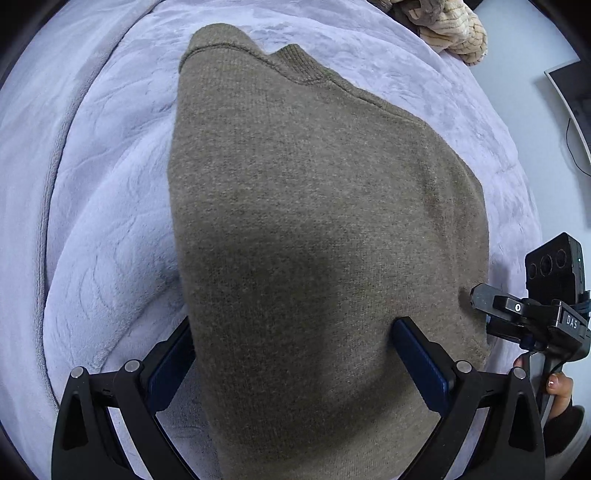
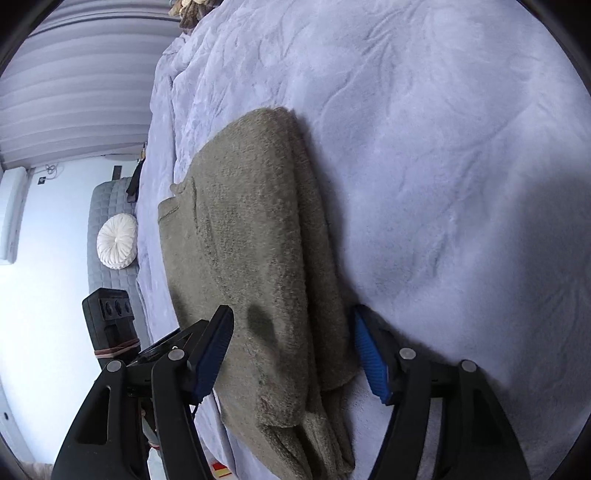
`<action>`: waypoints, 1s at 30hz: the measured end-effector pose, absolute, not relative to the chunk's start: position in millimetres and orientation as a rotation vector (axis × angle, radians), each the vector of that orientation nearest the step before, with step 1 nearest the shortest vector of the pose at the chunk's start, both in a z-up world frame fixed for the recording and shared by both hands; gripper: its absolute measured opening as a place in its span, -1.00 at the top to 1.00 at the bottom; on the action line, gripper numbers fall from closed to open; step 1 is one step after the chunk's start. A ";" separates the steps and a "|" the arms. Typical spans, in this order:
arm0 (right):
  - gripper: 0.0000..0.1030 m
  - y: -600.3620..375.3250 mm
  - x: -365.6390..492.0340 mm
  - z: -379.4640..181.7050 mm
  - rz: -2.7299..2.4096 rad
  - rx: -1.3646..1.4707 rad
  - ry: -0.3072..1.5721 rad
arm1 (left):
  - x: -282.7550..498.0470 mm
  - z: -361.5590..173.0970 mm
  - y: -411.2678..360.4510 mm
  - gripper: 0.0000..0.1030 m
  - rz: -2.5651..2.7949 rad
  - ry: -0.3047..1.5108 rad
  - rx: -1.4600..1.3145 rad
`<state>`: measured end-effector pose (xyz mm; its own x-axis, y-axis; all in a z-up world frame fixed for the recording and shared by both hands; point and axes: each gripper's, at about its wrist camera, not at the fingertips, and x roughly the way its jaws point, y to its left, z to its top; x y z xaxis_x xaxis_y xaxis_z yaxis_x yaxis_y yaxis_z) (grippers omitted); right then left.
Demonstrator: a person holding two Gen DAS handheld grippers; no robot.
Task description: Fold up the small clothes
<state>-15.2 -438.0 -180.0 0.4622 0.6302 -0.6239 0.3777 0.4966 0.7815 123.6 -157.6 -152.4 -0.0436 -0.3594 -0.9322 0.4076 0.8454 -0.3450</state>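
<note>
An olive-brown knitted sweater (image 1: 317, 206) lies folded on a lavender fleece blanket (image 1: 107, 229), neckband at the far end. My left gripper (image 1: 295, 325) points steeply down over its near end with the jaws wide apart. The sweater fills the gap; its edge hides the left fingertip, and the right pad (image 1: 421, 362) rests over the knit. In the right wrist view the sweater (image 2: 255, 236) shows stacked layers along its right side. My right gripper (image 2: 291, 310) is open astride that near corner, and neither pad presses the cloth. It also appears at the sweater's right edge, right gripper (image 1: 484, 310).
A beige knitted heap (image 1: 450, 33) sits at the blanket's far corner. Left of the bed are a grey quilted bench (image 2: 107, 273) with a round white cushion (image 2: 117, 242), pale floor and a curtain (image 2: 74, 92). A hand (image 1: 561, 387) holds the right gripper's handle.
</note>
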 end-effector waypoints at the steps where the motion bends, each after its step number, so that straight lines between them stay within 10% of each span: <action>1: -0.37 -433.8 -11.3 -179.4 0.234 1.093 1.143 | 121.8 -151.8 -156.1 -0.99 -0.617 1.488 0.046; 15: -0.40 -418.0 10.0 -186.0 0.262 1.051 1.174 | 118.6 -164.7 -165.8 -0.99 -0.617 1.483 -0.009; 17: -0.10 -410.8 13.2 -180.4 0.238 0.999 1.202 | 117.5 -162.0 -169.8 -0.98 -0.619 1.482 0.012; 19: 0.29 -404.2 14.3 -174.4 0.249 0.986 1.211 | 114.0 -154.9 -173.3 -0.73 -0.630 1.464 0.043; 23: 0.34 -399.8 7.9 -154.0 0.293 1.048 1.146 | 109.3 -136.3 -166.2 0.00 -0.673 1.432 0.057; 30: 0.36 -374.8 -8.4 -109.4 0.371 1.100 1.079 | 88.3 -87.9 -139.5 0.07 -0.776 1.380 0.074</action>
